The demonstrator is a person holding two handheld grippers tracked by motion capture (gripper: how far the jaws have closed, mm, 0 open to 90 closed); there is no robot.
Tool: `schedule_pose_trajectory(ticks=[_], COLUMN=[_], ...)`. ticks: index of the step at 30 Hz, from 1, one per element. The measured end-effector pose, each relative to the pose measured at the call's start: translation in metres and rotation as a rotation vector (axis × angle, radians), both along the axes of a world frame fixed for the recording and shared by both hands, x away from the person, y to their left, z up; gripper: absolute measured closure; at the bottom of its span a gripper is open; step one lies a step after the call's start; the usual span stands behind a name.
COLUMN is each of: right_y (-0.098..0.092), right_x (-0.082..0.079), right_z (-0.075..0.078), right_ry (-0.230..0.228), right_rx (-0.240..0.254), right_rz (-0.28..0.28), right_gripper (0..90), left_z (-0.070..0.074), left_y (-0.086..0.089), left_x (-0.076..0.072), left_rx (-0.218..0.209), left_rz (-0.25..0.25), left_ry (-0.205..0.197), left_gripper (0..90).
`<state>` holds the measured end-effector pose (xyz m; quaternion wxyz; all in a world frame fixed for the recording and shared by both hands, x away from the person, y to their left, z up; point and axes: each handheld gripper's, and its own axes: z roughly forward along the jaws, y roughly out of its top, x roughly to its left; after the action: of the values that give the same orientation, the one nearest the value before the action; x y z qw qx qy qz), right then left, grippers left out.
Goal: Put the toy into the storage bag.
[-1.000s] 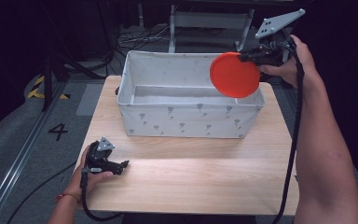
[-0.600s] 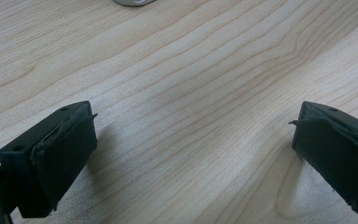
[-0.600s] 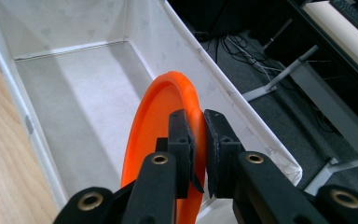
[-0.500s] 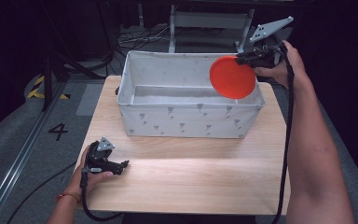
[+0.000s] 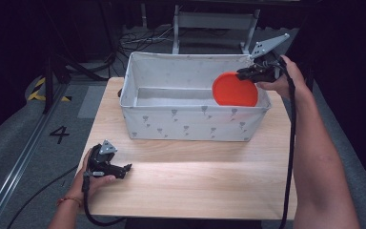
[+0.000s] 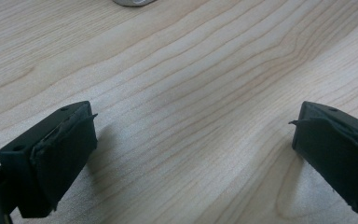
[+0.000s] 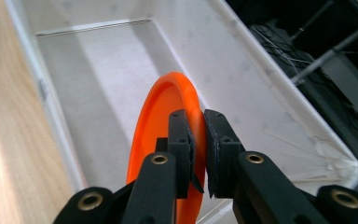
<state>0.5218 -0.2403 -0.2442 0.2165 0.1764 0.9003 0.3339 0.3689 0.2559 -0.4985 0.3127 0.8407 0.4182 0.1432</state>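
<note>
- One sign can be read: the digit "4" (image 5: 59,134), in black, on the grey floor (image 5: 24,138) to the left of the wooden table (image 5: 195,176), seen in the high view.
- The white fabric box (image 5: 195,128) carries a pattern of small grey figures on its front wall; they are too small to read as letters or numbers.
- In the two gripper views there is no text, no brand and no number that can be read.
</note>
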Motion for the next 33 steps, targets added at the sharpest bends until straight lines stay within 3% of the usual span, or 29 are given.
schedule_pose_trajectory(ticks=[18, 25, 33], right_y=[0.002, 0.013, 0.022], right_x=[-0.012, -0.013, -0.011], right_z=[-0.027, -0.036, -0.044], right_ry=[0.068, 0.111, 0.188], right_rx=[-0.116, -0.212, -0.282], right_rz=[0.115, 0.159, 0.207], right_gripper=[81.5, 81.3, 80.9], left_z=[0.000, 0.000, 0.000], left_y=[0.000, 0.000, 0.000], left_x=[0.000, 0.000, 0.000], left_rx=[0.003, 0.003, 0.003], left_rz=[-0.003, -0.003, -0.003], left_ry=[-0.003, -0.003, -0.003], left_gripper=[0.1, 0.1, 0.1])
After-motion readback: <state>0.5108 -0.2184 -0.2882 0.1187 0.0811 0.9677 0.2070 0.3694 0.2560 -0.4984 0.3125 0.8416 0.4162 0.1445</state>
